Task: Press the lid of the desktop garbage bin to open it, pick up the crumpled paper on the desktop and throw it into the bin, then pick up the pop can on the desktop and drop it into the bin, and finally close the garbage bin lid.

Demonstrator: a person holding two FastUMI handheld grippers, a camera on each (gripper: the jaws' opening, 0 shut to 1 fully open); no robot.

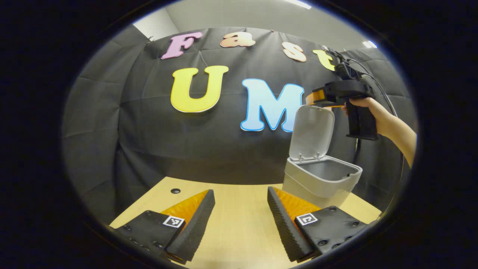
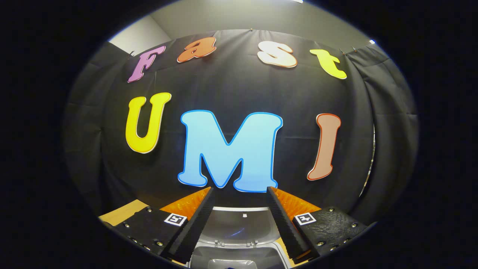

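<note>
Your left gripper (image 1: 241,220) hangs spread and empty above the wooden table (image 1: 239,239); the garbage bin (image 1: 319,179) stands ahead to its right, lid (image 1: 312,132) upright. Your right gripper (image 2: 241,220), fingers parted with nothing between them, hovers directly over the bin's open mouth, the lid just ahead of its tips.

The left gripper (image 1: 241,220) has 2 wedge-shaped fingers (image 1: 196,224) with ribbed inner faces. Each sits on a flat black plate dotted with small round screws and marked with 1 square black-and-white tag. The right gripper (image 2: 241,220) is built alike, with the same ribbed wedges, screwed plates and 2 square tags. In the left gripper view it appears farther off as a black pistol-grip body with an orange front part and thin black cables trailing off its top, held by a bare hand (image 1: 368,112) and forearm.
</note>
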